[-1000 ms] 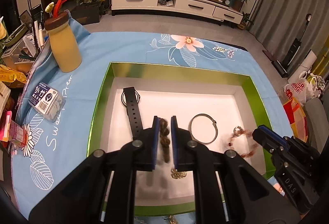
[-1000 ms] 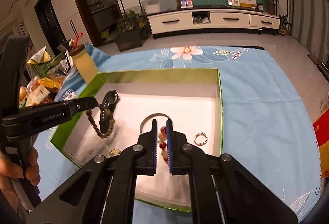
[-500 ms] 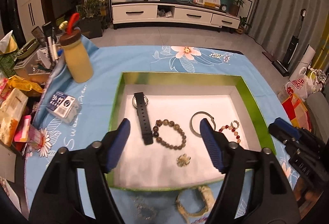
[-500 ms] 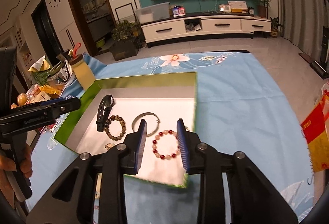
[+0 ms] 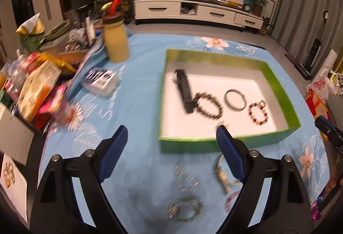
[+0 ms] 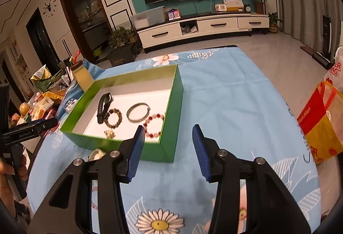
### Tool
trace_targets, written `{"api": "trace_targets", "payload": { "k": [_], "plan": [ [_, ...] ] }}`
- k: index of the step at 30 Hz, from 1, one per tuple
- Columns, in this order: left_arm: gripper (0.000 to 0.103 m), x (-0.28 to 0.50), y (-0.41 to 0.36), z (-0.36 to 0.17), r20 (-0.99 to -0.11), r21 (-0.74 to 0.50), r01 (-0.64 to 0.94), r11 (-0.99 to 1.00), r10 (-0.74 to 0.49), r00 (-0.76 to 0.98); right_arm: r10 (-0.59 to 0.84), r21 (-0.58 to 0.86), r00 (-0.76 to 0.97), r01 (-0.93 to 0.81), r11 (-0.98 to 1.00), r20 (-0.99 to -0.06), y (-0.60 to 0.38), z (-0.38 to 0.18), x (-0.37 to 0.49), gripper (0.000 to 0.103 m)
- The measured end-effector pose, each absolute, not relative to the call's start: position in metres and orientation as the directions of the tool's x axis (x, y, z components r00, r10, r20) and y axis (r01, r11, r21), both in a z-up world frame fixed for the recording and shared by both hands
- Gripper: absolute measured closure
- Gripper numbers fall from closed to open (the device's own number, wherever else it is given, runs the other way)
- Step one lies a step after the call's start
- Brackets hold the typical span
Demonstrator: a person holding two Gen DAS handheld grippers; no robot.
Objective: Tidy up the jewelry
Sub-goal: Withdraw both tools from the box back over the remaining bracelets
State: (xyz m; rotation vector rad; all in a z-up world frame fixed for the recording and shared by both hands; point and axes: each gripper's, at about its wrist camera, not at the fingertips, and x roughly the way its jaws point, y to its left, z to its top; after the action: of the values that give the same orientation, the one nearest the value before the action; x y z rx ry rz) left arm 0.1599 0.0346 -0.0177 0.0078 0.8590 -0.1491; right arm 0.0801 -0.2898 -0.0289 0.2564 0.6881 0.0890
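A green box (image 5: 278, 88) (image 6: 171, 131) with a white floor holds a black watch (image 5: 184, 90) (image 6: 103, 105), a brown bead bracelet (image 5: 209, 105) (image 6: 113, 118), a silver bangle (image 5: 235, 99) (image 6: 137, 112), a red bead bracelet (image 5: 258, 113) (image 6: 153, 125) and a small gold piece (image 6: 109, 133). Several loose jewelry pieces lie on the blue cloth in front of the box: a chain (image 5: 186, 179), a bracelet (image 5: 185, 209) and a pale bangle (image 5: 223, 176). My left gripper (image 5: 171, 155) is open and empty above them. My right gripper (image 6: 168, 153) is open and empty beside the box's near right corner.
A yellow bottle (image 5: 115, 41) (image 6: 82, 79), a small card pack (image 5: 100, 80) and a heap of boxes and packets (image 5: 36, 83) stand at the table's left. A red and yellow bag (image 6: 319, 124) hangs off the right edge.
Both grippers let go of their bracelets, opened wide and pulled back out of the box. The brown and red bead bracelets now lie on the box floor.
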Motion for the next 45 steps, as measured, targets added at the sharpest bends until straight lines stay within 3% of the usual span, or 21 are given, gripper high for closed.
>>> {"api": "trace_targets", "payload": {
  "k": [15,28,39,45],
  "plan": [
    [0.017,0.109,0.082,-0.062,-0.814,-0.115,0.058,0.992,-0.127,0.566,0.228,0.263,0.693,-0.057,0.963,-0.684,-0.255,-0.059,0.054,0.056],
    [0.018,0.086,0.067,-0.092,-0.843,-0.101,0.069,0.992,-0.123,0.524,0.292,0.241,0.593,-0.166,0.956,-0.750,-0.203,-0.092,0.044,0.056],
    [0.026,0.079,0.044,-0.103,-0.843,-0.022,0.133,0.991,-0.090,0.531,0.289,0.187,0.570,-0.232,0.954,-0.769,-0.170,-0.106,0.043,0.056],
    [0.039,0.078,0.037,-0.110,-0.840,0.016,0.142,0.990,-0.064,0.539,0.286,0.178,0.565,-0.239,0.955,-0.774,-0.167,-0.110,0.046,0.056]
  ]
}}
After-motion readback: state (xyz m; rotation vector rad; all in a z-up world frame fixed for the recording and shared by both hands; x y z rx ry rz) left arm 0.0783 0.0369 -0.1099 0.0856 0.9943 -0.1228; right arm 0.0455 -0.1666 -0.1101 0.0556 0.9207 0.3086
